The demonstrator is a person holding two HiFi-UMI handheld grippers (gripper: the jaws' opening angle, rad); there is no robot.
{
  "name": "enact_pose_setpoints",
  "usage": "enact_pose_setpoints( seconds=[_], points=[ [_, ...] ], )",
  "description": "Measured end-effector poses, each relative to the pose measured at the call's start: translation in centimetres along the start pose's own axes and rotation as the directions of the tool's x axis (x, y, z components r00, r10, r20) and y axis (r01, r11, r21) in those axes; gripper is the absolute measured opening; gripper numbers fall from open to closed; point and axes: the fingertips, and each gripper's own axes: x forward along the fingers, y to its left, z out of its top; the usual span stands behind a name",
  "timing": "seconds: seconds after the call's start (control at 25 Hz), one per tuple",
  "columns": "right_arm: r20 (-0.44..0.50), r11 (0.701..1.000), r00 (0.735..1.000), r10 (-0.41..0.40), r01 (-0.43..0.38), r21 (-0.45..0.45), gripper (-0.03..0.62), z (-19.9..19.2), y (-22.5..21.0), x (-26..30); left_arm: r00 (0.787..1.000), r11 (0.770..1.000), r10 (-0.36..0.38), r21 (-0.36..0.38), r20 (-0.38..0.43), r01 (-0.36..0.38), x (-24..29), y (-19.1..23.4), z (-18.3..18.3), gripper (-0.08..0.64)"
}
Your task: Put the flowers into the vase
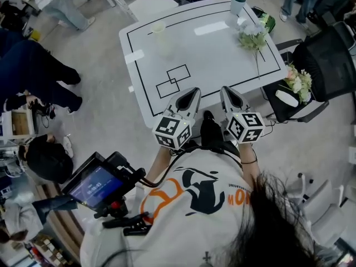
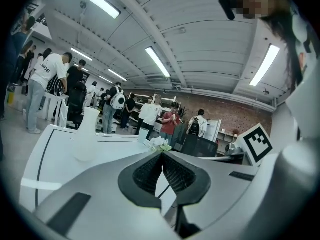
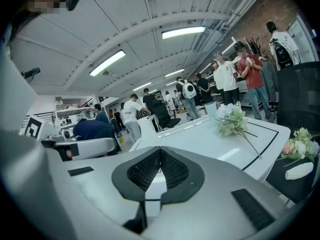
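head view: your left gripper (image 1: 191,97) and right gripper (image 1: 229,96) hang side by side at the near edge of the tabletop (image 1: 211,54), both empty. the flowers (image 1: 253,38) lie at the far right, with the blooms away from you and the stem running back toward you. the right gripper is the nearer one. the vase (image 1: 161,38) stands upright at the far left, well apart from the flowers. count: one vase, one bunch on the tabletop, a second bunch (image 1: 298,82) on the chair (image 1: 328,65) off to the right, and one cup (image 1: 237,4).

left gripper view: the fingers (image 2: 150,171) are pressed together on nothing. the vase (image 2: 87,134) is ahead to the left, and the flowers (image 2: 160,144) are far off beyond the tips.

right gripper view: the fingers (image 3: 147,169) are together too, with nothing between them. the flowers (image 3: 231,119) are ahead and to the right, their stem slanting toward the near-right edge. i'd judge you must open these fingers before they reach the stem.
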Motion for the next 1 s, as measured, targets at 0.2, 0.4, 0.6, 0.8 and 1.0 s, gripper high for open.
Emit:
enact_pose_setpoints(
  seconds=[0.2,0.4,0.6,0.8,1.0],
  points=[
    [0.001,0.999,0.999,-0.054,0.054,-0.007,0.012,2.4,-6.6,3.8,1.000,1.000,-0.023,-0.002,-0.021,0.023,5.9,1.4,0.9,0.011],
    [-0.030,0.992,0.991,-0.127,0.127,-0.018,0.012,3.1,-12.2,5.2,0.998,0.998,-0.059,-0.010,-0.028,0.059,9.4,1.5,1.8,0.011],
    [-0.075,0.980,0.978,-0.197,0.195,-0.032,0.012,3.0,-17.3,5.7,0.990,0.990,-0.131,-0.050,-0.054,0.129,12.4,0.6,1.3,0.011],
    [-0.145,0.974,0.963,-0.226,0.219,-0.061,0.014,2.8,-23.3,8.1,0.968,0.972,-0.231,-0.070,-0.100,0.225,17.8,0.1,0.4,0.012],
    [-0.209,0.973,0.950,-0.231,0.220,-0.075,0.088,2.7,-26.2,8.8,0.944,0.956,-0.294,-0.050,-0.152,0.290,20.8,-1.0,0.0,0.012]
  ],
)
